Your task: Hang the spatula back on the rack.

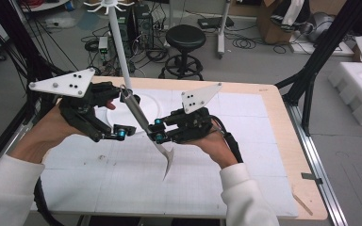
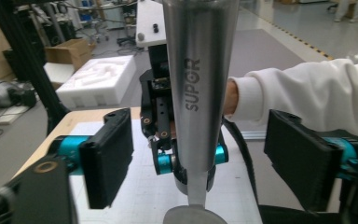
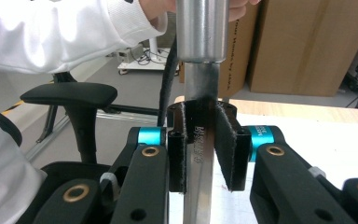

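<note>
Right, right claw (image 1: 159, 130) is clamped on the flat metal neck of the spatula (image 1: 143, 126), pads (image 3: 225, 140) pressing both faces, holding it tilted above the table (image 1: 245, 141). Left claw (image 1: 120, 133) sits just beside the steel handle (image 2: 200, 84), jaws apart on either side of it and not touching. Spatula blade (image 1: 168, 162) hangs low near the white mat (image 1: 122, 183).
</note>
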`<move>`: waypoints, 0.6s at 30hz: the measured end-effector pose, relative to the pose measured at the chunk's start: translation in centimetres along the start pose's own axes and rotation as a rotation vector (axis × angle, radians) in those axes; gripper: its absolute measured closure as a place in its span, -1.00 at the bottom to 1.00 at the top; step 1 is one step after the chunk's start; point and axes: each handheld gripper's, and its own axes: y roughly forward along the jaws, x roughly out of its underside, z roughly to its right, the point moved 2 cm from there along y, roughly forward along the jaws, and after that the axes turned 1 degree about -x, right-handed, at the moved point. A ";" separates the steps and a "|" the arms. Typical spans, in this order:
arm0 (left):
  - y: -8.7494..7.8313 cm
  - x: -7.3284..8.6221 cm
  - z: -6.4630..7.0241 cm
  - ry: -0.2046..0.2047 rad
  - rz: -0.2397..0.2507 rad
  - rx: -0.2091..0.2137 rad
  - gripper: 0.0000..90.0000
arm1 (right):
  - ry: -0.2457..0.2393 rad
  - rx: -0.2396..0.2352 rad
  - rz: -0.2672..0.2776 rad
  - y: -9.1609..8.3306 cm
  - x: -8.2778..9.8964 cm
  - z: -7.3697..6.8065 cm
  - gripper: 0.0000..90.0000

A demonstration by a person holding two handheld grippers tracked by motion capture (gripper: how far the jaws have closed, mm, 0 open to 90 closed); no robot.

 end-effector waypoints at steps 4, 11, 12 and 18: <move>0.1 -0.1 -0.2 -0.010 0.006 0.023 -0.26 | -0.002 -0.008 -0.002 0.1 0.0 0.0 0.68; -0.1 -0.5 -0.3 -0.014 0.016 0.045 -0.05 | -0.003 -0.017 -0.006 0.1 -0.1 -0.2 0.68; -0.1 -0.7 -0.3 -0.015 0.019 0.050 -0.04 | -0.009 -0.018 -0.004 0.1 -0.1 -0.2 0.68; -0.3 -1.1 -0.4 -0.025 0.028 0.069 0.07 | 0.000 -0.030 -0.015 0.3 -0.1 -0.3 0.68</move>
